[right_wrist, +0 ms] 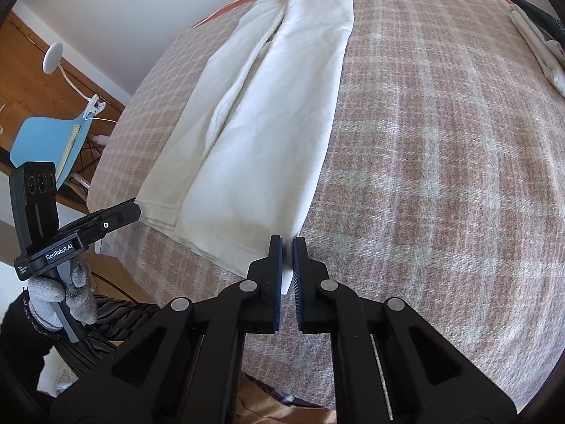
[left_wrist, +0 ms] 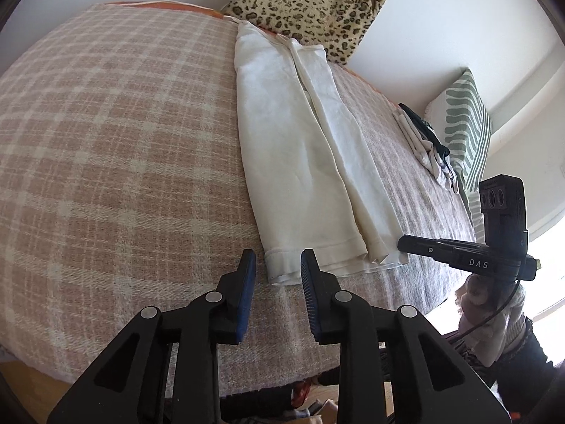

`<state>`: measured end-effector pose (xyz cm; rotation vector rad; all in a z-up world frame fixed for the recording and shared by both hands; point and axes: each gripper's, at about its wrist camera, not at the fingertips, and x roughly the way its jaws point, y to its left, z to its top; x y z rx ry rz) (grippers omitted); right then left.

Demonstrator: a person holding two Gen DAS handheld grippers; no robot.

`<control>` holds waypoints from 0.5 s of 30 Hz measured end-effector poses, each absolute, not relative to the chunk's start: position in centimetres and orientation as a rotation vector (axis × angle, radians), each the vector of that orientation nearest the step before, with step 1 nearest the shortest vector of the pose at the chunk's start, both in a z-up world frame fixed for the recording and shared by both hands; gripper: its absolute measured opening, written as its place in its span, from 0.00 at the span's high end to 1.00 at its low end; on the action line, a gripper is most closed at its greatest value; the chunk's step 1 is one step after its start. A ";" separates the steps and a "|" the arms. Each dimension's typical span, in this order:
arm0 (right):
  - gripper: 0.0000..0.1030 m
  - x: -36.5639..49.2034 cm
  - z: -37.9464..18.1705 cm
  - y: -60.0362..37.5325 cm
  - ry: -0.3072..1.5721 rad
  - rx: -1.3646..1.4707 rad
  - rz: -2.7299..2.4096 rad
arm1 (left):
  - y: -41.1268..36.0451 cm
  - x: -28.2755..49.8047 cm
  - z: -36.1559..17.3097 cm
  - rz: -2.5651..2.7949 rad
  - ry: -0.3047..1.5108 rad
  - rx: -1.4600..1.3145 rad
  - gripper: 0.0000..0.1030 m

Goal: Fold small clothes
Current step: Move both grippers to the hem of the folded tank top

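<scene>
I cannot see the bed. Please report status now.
Left gripper open at the white trousers' hem. Right gripper shut on its hem corner. Nothing in the way.

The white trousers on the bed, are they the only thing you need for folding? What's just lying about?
For the job: white trousers, left gripper, right gripper.
Lying about: leopard cushion, striped pillow, clothes pile, blue chair.

"DAS" on right tongs (left_wrist: 402, 243) — "GenRobot.AI" on left tongs (right_wrist: 137, 212)
</scene>
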<state>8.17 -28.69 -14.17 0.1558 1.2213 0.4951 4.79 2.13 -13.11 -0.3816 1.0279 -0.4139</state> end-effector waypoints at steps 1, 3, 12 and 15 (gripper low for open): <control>0.90 8.1 -14.1 -29.0 1.223 0.169 0.507 | 2.2 4.8 -13.0 -0.414 1.024 -0.379 0.76; 0.85 8.0 -14.2 -29.6 1.228 0.193 0.527 | 2.3 5.1 -13.1 -0.421 1.030 -0.388 0.73; 0.82 7.7 -14.7 -29.8 1.236 0.230 0.571 | 1.0 5.4 -14.0 -0.457 1.064 -0.359 0.94; 0.89 7.6 -14.9 -29.4 1.234 0.242 0.571 | 1.3 5.3 -13.7 -0.464 1.050 -0.372 0.96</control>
